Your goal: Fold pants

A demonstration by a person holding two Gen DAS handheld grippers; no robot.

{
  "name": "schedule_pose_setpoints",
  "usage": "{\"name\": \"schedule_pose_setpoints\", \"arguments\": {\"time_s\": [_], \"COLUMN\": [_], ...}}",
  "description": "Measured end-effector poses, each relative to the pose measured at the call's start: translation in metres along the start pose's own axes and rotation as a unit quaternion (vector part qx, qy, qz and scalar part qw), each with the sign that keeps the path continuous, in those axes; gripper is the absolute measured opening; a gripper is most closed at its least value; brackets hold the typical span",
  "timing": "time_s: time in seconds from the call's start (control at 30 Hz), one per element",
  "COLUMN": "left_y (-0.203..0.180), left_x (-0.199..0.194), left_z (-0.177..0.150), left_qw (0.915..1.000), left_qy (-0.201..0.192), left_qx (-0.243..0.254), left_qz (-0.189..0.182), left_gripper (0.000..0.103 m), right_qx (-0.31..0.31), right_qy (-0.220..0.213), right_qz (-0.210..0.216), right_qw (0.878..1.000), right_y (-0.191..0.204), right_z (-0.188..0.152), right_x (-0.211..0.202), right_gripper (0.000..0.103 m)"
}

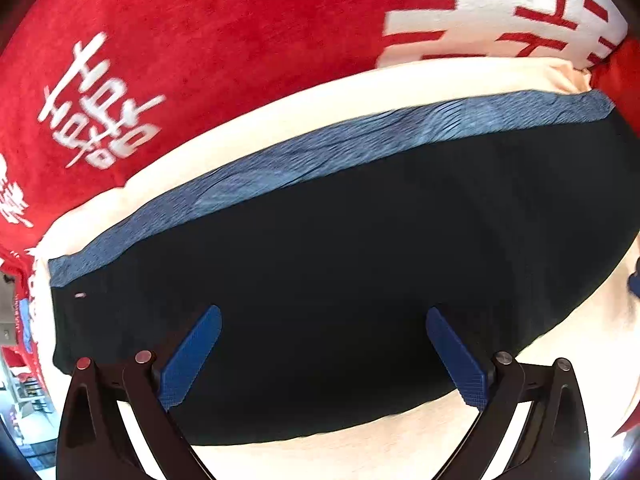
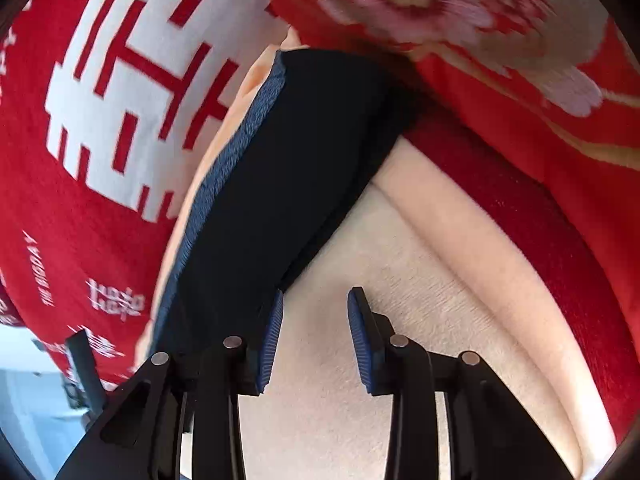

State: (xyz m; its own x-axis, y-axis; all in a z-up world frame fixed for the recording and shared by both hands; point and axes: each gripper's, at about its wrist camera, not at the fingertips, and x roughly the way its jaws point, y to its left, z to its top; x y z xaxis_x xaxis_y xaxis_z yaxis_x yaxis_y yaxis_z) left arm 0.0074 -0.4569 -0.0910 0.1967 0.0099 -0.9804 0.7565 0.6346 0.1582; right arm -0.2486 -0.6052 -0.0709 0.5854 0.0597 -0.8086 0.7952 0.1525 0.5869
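Red bedding point(image 1: 224, 32) printed with white characters forms the background, and a cream cushion point(image 2: 360, 360) lies on it as the working surface. Over this the left gripper point(image 1: 324, 354) is held pointing steeply down, its blue fingers point(image 1: 192, 360) spread wide with nothing between them. Directly beneath it the pants point(image 1: 340, 272) are seen, dark, already doubled into a compact band, with the blue ribbed waistband point(image 1: 320, 148) along the far edge. The right gripper point(image 2: 316, 340) is held partly apart and empty, just off the near edge of the pants over bare cushion. Judging from this, a further fold or a final smoothing seems to be in hand. For that to be done well, both layers should be pinched together at an edge, not the top one alone; the waistband should be kept aligned, and the fabric lifted evenly so that no crease is dragged in.
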Motion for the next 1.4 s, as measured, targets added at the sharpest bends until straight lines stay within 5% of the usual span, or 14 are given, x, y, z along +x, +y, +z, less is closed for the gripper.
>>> {"name": "schedule_pose_setpoints", "arguments": {"time_s": [0.33,0.53,0.6,0.63,0.67,0.73,0.87,1.0,1.03,1.27,1.4], "left_y": [-0.035,-0.034,-0.031,-0.031,-0.034,-0.036,-0.043,-0.064,-0.063,-0.054,-0.010], "left_x": [0.007,0.010,0.007,0.003,-0.002,-0.014,-0.029,-0.002,-0.004,-0.008,-0.020], "left_z": [0.013,0.014,0.012,0.013,0.013,0.016,0.024,0.017,0.012,0.007,0.000], "left_qw": [0.9998,0.9997,0.9997,0.9997,0.9995,0.9989,0.9966,0.9952,0.9937,0.9890,0.9874], "left_qy": [-0.013,-0.018,-0.017,-0.019,-0.024,-0.037,-0.063,-0.038,-0.061,-0.068,-0.059], "left_qx": [-0.008,-0.002,0.001,0.003,0.006,0.015,0.008,0.015,0.009,0.025,0.002], "left_qz": [-0.015,-0.014,-0.015,-0.015,-0.016,-0.026,-0.052,-0.089,-0.094,-0.129,-0.147], "left_gripper": [0.103,0.103,0.103,0.101,0.090,0.080,0.080,0.080,0.080,0.080,0.080], "right_qx": [0.033,0.052,0.066,0.072,0.072,0.044,-0.034,-0.094,-0.109,-0.226,-0.295], "right_qy": [-0.062,-0.115,-0.107,-0.098,-0.095,-0.096,-0.099,-0.097,-0.097,-0.094,-0.081], "right_qz": [0.050,0.059,0.055,0.043,0.050,0.047,0.050,0.050,0.049,0.020,-0.017], "right_qw": [0.996,0.990,0.991,0.992,0.992,0.993,0.993,0.990,0.988,0.969,0.952], "right_y": [-0.011,0.000,0.005,0.007,0.009,0.020,0.052,0.087,0.096,0.171,0.218], "right_z": [0.020,0.032,0.038,0.041,0.042,0.042,0.038,0.028,0.024,-0.006,-0.034], "right_x": [0.007,0.018,0.022,0.023,0.022,0.014,-0.008,-0.024,-0.025,-0.025,-0.014], "right_gripper": [0.042,0.055,0.039,0.014,0.014,0.014,0.014,0.014,0.014,0.014,0.014]}}
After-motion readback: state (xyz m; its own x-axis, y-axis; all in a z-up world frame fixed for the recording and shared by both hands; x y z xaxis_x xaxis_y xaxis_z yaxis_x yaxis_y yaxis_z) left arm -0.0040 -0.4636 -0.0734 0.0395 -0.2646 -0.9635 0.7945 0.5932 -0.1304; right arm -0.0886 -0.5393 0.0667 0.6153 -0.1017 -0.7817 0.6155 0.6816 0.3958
